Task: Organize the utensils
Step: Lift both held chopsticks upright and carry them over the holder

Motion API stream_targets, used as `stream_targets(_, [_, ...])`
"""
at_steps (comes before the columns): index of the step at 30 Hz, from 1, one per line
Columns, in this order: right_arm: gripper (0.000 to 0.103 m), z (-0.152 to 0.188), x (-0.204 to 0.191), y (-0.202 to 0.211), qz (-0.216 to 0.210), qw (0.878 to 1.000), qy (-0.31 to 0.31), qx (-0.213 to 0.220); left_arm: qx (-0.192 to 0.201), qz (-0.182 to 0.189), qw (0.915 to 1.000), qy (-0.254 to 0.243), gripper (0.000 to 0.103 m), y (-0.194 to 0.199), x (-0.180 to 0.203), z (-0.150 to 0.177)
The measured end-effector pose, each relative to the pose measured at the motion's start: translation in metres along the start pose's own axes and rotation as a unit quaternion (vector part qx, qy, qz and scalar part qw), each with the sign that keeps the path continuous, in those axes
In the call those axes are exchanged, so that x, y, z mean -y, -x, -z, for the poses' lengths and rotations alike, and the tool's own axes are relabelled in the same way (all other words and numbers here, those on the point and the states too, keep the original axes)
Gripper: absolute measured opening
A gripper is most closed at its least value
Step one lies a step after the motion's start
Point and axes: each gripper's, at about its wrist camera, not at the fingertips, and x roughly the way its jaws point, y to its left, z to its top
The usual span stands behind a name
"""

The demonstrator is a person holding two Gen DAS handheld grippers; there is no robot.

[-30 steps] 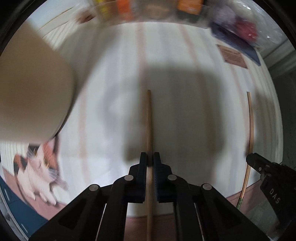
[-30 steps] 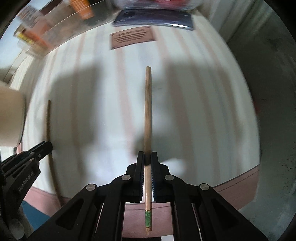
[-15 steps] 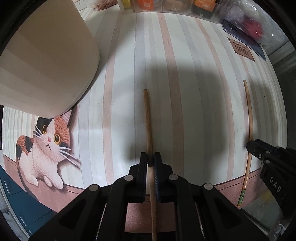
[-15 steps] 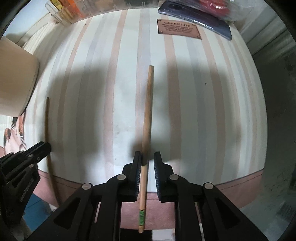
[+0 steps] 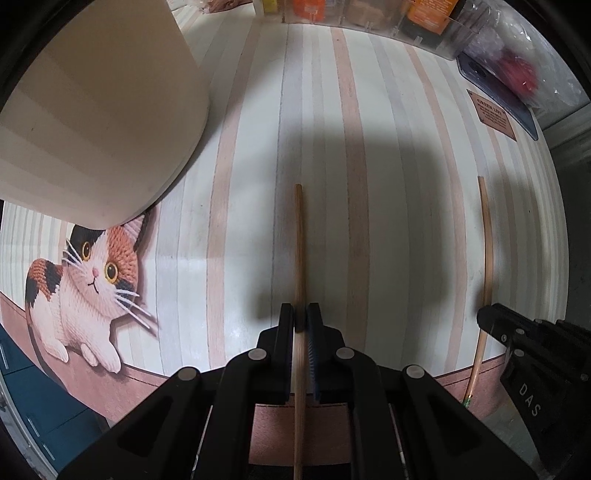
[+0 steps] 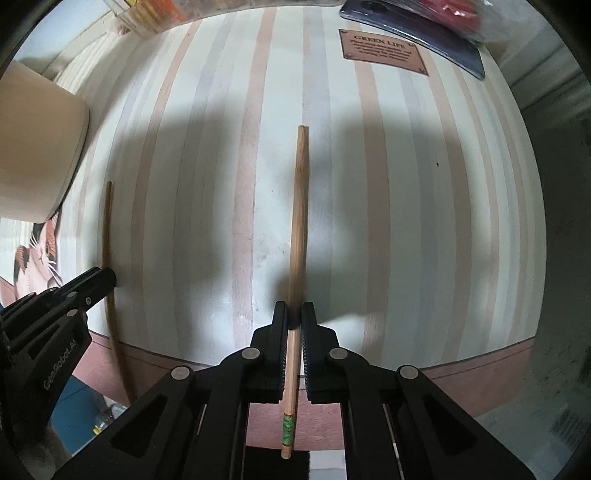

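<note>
My left gripper [image 5: 301,314] is shut on a wooden chopstick [image 5: 299,251] that points forward over the striped mat [image 5: 388,229]. My right gripper [image 6: 294,312] stands around a second wooden chopstick [image 6: 298,221] with a green band near its back end; its jaws are slightly apart and the stick lies against the left one. Each gripper and its chopstick also show at the edge of the other view: the right gripper [image 5: 491,319] with its stick [image 5: 487,240], the left gripper [image 6: 105,278] with its stick [image 6: 108,229]. A beige holder cup [image 5: 96,110] stands at the far left.
The mat has a cat picture [image 5: 88,284] at its front left and a brown label [image 6: 384,48] at the back right. Clear boxes of packets [image 5: 369,14], a dark flat case [image 6: 417,26] and a plastic bag [image 5: 517,66] line the back edge.
Both grippers have come lower toward the mat and back from the far edge. The right jaws have parted a little and its chopstick now leans to the left jaw.
</note>
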Motion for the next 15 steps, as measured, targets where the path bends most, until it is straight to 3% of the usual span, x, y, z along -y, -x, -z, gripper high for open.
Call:
stream_targets(8, [0.008, -0.012, -0.020, 0.005, 0.019, 1.000, 0.000, 0.015, -0.010, -0.014, 0.9995, -0.025, 0.005, 0.002, 0.008, -0.010])
stream_targets(9, [0.008, -0.008, -0.009, 0.002, 0.020, 1.000, 0.001, 0.018, -0.011, -0.009, 0.9996, -0.022, 0.005, 0.002, 0.007, -0.011])
stream_targets(15, [0.007, -0.004, 0.010, 0.010, -0.012, 0.999, -0.034, 0.038, 0.023, -0.014, 0.9992, -0.029, 0.004, 0.014, 0.004, -0.008])
